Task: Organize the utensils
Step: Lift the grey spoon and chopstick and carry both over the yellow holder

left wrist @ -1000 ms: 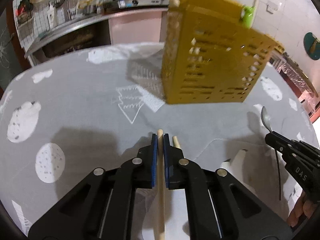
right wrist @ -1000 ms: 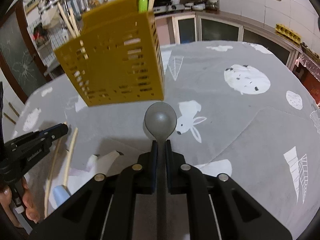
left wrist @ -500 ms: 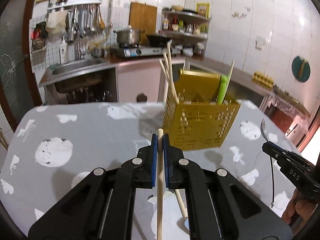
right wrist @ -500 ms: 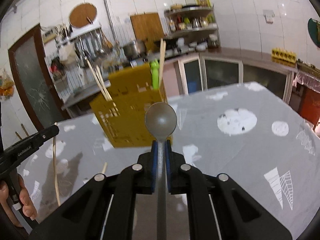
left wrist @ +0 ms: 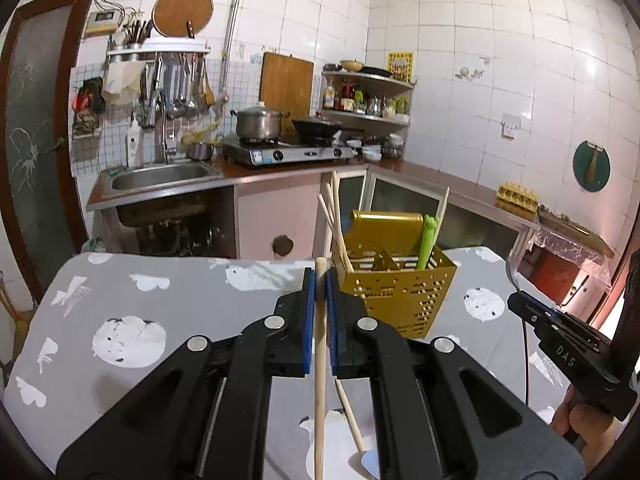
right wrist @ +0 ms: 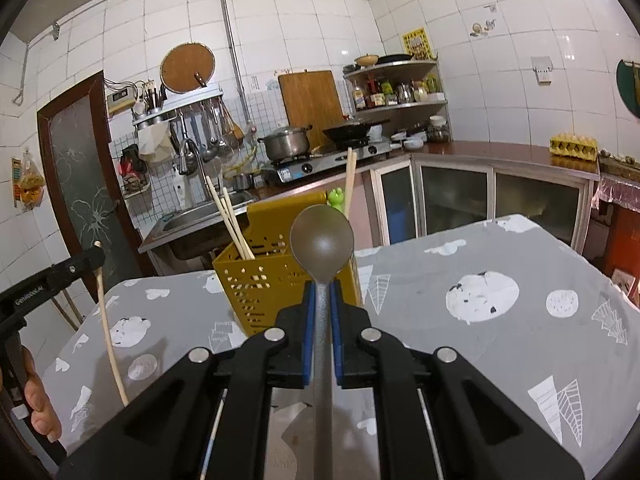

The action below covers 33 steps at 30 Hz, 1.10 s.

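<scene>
"DAS" on right gripper (left wrist: 520, 307), left gripper (right wrist: 94, 257) — perhaps "GenRobot.AI"

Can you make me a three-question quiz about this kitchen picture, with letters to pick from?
1. Where does the yellow basket stand?
A. in the sink
B. on the grey table
C. on the stove

2. What colour is the frog-topped stick in the basket?
A. green
B. red
C. blue

3. What do the right tongs do?
A. hang open
B. pinch a cup
C. pinch a spoon

Answers: 1 B, the basket sits on the patterned cloth. 2 A, it is bright green. 3 C, the blue pads press on the spoon's handle, as the left tongs pinch a chopstick.
</scene>
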### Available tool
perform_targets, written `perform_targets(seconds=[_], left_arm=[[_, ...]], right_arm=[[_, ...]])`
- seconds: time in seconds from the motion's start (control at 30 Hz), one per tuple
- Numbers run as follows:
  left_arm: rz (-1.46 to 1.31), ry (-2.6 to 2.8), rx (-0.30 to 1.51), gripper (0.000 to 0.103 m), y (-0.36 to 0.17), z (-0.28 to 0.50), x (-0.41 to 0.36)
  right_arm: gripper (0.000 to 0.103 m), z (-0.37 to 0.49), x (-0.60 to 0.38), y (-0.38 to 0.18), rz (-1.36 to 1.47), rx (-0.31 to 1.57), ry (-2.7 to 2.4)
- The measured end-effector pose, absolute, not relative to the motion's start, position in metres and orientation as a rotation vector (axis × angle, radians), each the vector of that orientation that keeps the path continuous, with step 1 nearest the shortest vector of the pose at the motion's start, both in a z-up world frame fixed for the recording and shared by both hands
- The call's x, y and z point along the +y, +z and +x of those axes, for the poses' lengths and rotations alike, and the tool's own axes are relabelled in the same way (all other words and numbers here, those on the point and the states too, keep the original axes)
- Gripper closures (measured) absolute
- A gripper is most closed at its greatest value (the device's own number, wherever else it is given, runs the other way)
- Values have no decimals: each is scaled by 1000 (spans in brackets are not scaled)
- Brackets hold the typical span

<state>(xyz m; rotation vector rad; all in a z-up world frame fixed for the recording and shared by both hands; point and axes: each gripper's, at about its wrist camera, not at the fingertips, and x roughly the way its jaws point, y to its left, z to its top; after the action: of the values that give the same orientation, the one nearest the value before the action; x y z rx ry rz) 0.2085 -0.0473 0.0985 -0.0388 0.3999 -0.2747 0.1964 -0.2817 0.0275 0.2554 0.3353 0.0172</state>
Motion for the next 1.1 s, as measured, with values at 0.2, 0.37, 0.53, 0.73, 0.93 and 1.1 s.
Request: perform_targets(seconds=[0.2,0.37,0.53,0.73,0.93,1.1], left_arm=[[-43,-278,345,99,109,201,-49],[-46,-296,300,99,129,201,-52],[-56,-319,245,99,165,213,-66],[-112,-339,191,99,209,252,-88],[-118,-330,137,99,224,292,-108],[-94,-304,109,99,216,321,-118]], right_arm=[[95,195,-281,31,259,294,17],[95,198,-283,46,262,248,22],[95,216,-287,73,275,203,41],[95,250,-287,102,261,141,59],[95,289,-292,109,290,94,81],[95,322,-292,100,291,78,76]])
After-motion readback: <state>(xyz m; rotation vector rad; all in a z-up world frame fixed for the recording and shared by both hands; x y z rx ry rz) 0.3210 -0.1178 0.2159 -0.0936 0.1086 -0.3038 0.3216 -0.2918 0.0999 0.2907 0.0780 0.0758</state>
